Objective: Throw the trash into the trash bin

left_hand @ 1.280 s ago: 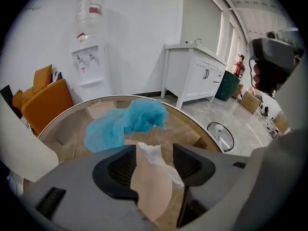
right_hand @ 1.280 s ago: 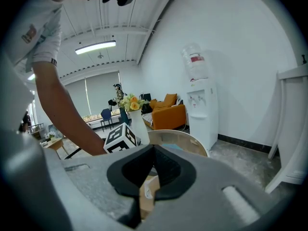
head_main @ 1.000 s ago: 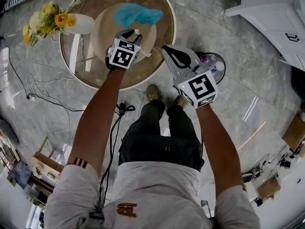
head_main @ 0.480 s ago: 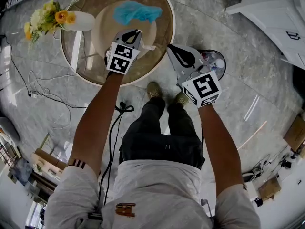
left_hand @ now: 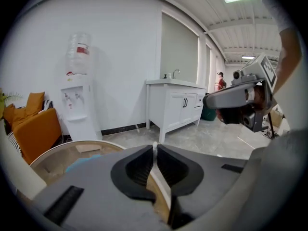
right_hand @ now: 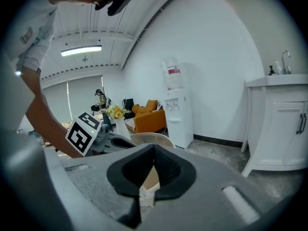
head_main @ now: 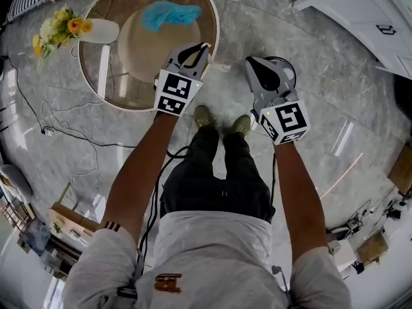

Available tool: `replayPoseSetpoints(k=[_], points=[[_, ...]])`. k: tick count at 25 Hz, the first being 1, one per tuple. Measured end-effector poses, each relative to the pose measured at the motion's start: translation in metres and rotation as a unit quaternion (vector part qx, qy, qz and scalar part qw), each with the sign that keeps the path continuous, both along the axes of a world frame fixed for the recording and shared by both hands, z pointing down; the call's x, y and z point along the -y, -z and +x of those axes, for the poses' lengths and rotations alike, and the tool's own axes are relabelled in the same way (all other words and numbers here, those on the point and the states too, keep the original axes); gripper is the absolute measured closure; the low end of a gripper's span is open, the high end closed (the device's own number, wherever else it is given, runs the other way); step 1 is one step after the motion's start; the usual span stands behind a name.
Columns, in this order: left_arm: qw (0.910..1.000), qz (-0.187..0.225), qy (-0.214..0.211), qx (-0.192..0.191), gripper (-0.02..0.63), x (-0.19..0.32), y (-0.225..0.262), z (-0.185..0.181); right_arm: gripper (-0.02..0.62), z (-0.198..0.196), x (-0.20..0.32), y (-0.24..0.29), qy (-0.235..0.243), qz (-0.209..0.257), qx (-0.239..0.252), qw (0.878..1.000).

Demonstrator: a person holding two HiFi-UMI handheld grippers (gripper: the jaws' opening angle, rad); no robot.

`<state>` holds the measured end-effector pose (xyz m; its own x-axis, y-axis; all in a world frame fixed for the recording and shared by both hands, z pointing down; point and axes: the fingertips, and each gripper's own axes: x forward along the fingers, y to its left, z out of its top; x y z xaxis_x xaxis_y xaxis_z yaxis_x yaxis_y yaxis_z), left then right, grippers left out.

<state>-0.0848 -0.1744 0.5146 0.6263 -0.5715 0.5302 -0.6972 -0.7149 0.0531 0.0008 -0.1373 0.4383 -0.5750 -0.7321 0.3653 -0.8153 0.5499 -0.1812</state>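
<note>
My left gripper hangs over the right rim of the round glass table. In the left gripper view its jaws are shut on a thin white scrap. My right gripper is over the floor to the right, covering most of a small round bin. In the right gripper view its jaws are shut on a crumpled white and brown piece of paper. A fluffy blue piece lies on the table's pale inner disc, apart from both grippers.
A white vase with yellow flowers stands at the table's left side. White cabinets fill the upper right. Cables trail over the marble floor at the left. A water dispenser and an orange sofa stand by the wall.
Both grippers have moved right. The left one has shut on the white scrap and lifted it from the table's middle to its right rim. The right one now covers the bin.
</note>
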Motion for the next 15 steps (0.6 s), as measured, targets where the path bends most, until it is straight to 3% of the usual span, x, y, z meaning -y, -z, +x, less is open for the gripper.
replayPoseSetpoints(k=[9, 15], points=[[0.9953, -0.002, -0.096, -0.014, 0.581, -0.042, 0.003, 0.144, 0.594, 0.153, -0.037, -0.003, -0.121, -0.008, -0.022, 0.992], [0.988, -0.017, -0.153, 0.004, 0.58, -0.07, -0.018, 0.222, 0.594, 0.216, -0.064, -0.012, -0.154, -0.018, -0.022, 0.988]])
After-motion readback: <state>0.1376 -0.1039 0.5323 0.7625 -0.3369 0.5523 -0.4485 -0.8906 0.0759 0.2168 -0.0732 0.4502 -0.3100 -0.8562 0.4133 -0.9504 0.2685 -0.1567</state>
